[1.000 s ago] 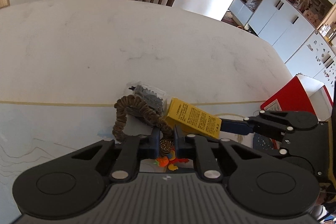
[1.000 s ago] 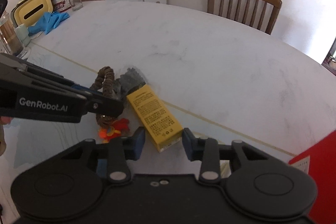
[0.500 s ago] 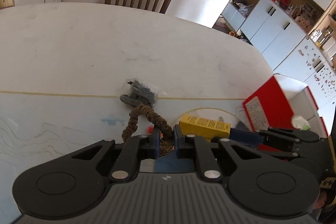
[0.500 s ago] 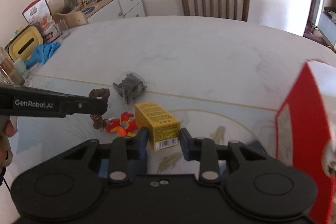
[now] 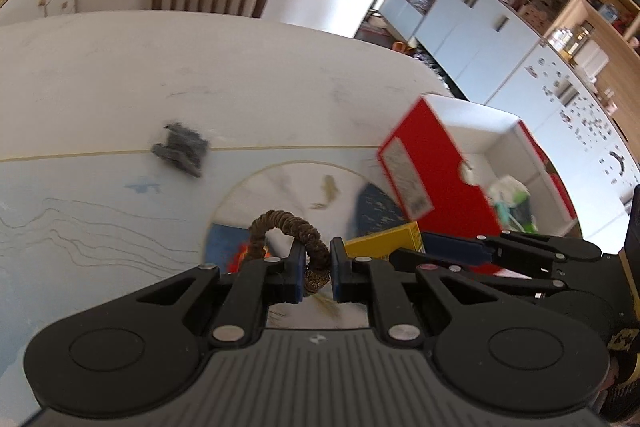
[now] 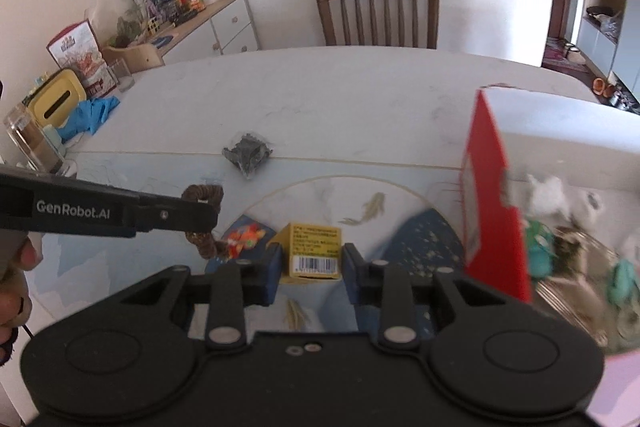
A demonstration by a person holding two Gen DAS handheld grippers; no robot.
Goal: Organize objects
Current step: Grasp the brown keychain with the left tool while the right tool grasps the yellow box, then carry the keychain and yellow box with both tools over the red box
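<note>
Desk [image 6: 320, 95] carries a mat [image 6: 160, 179] on its near part. Small bag [image 6: 248, 153] lies on the mat's far edge. Open box [image 6: 492, 211] stands at the desk's right side, items inside. Chair [image 6: 378, 11] behind the desk. Sideboard [image 6: 208, 23] far left. Glass jar [image 6: 28, 139] and glove [image 6: 90, 113] at the desk's left edge.

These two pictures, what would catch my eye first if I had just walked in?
Probably the two black grippers held over the table: the left gripper pinches a brown scrunchie, and the right gripper carries a yellow box. Next, the big red box at the right, open and holding small items, and a dark bag lying alone farther back.
</note>
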